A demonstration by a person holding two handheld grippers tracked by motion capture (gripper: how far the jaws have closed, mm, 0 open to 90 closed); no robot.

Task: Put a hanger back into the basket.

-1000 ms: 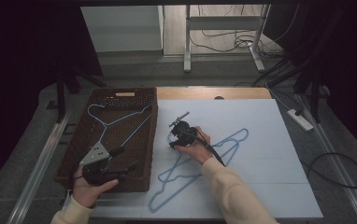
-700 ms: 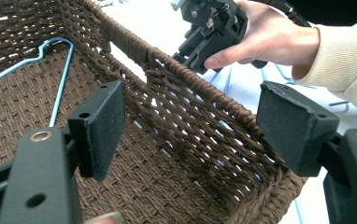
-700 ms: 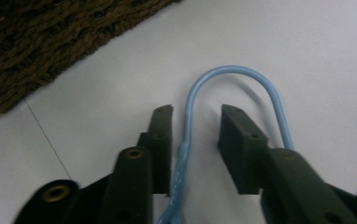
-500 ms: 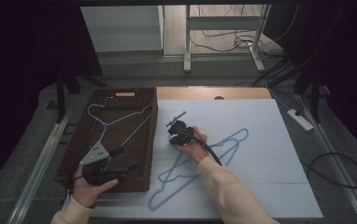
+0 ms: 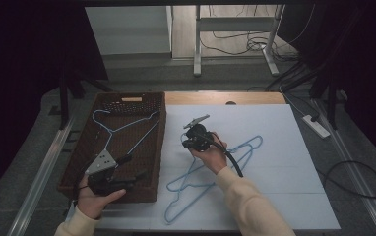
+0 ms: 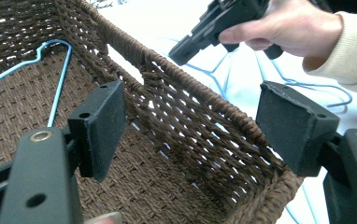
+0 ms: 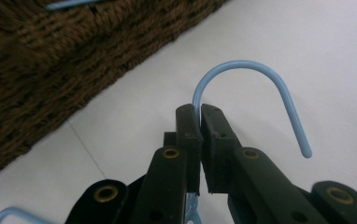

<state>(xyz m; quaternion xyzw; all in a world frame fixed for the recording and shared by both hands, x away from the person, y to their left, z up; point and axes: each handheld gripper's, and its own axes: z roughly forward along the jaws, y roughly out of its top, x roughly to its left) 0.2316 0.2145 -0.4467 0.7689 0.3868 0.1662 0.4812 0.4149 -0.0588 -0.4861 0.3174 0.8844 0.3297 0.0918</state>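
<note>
White table [image 5: 284, 147], one wicker basket [image 5: 154, 147], three blue hangers [image 5: 196, 182], two grippers [image 5: 193, 140]

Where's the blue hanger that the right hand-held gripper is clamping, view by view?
High view: the hanger lies centre-low on the white sheet, its neck in the right hand-held gripper.
Left gripper view: blue wire upper right, beyond the basket wall.
Right gripper view: hook arcs at centre above the shut jaws.
Shared landmark: the wicker basket.
</note>
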